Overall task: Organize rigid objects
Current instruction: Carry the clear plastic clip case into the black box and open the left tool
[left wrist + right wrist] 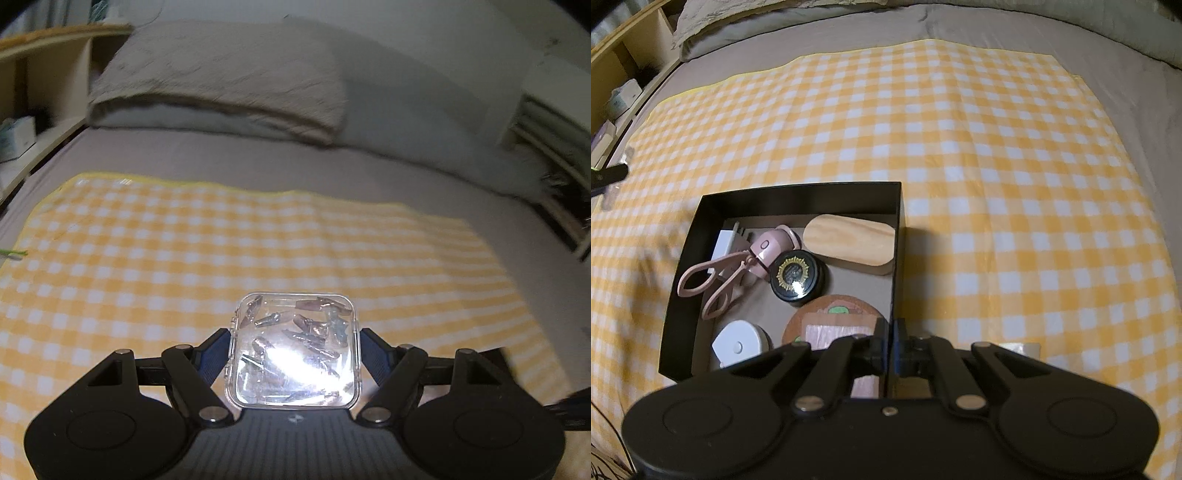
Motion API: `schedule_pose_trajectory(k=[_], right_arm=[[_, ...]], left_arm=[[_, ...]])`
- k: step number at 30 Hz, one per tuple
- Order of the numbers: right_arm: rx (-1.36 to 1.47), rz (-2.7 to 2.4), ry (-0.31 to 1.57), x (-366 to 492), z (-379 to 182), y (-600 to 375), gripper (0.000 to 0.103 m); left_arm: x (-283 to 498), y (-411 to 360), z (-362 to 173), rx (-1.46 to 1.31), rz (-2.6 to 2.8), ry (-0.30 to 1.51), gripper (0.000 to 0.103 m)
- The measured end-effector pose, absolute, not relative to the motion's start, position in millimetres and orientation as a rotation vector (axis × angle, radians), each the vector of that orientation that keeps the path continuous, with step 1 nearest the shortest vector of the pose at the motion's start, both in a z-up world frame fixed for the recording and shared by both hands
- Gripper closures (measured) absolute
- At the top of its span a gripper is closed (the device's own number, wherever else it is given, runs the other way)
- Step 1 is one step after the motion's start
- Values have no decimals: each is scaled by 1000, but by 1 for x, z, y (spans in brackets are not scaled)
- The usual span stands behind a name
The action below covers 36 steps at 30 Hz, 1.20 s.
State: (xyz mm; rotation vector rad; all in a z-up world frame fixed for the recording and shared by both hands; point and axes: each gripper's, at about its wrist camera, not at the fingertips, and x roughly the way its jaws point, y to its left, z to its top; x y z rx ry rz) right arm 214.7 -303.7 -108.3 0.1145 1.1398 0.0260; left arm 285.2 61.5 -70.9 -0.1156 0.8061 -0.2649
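A: What is held by the left hand-held gripper (294,354)?

B: A clear plastic case (294,350) is clamped between its blue pads, one pad against each side. Small pinkish and bluish pieces are seen loose inside it; what they are cannot be told. The case is carried above the yellow checked cloth (184,258) spread on the bed (221,162).

A: And the right hand-held gripper (891,343)?

B: Its jaws are pinched together on the right wall of the black box (798,195), at the near corner. The box is set on the cloth, ahead and to the left of that gripper.

A: What is kept in the box?

B: A wooden oval block (851,242) at the far right, a black round jar (796,275) in the middle, a pink eyelash curler (713,280) to the left, a white charger (726,240) behind it, a white round case (737,345) at the near left, and a cork coaster (834,314) just ahead of the fingers.
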Motion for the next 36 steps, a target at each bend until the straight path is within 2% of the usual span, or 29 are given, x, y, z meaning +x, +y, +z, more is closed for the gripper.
schedule_pose_trajectory(k=[5, 10, 20, 25, 36], right_arm=[[120, 35, 1134, 209, -106, -303, 100], [125, 38, 1126, 202, -104, -308, 100], [110, 36, 1124, 198, -105, -304, 100], [107, 36, 1124, 199, -106, -302, 100], [95, 43, 1125, 196, -104, -302, 100]], left_arm=[[238, 29, -36, -201, -383, 735, 28], [194, -9, -27, -269, -530, 748, 28], [176, -75, -68, -335, -638, 895, 28], [187, -93, -102, -271, -586, 995, 28], [207, -115, -137, -96, -471, 1028, 28]])
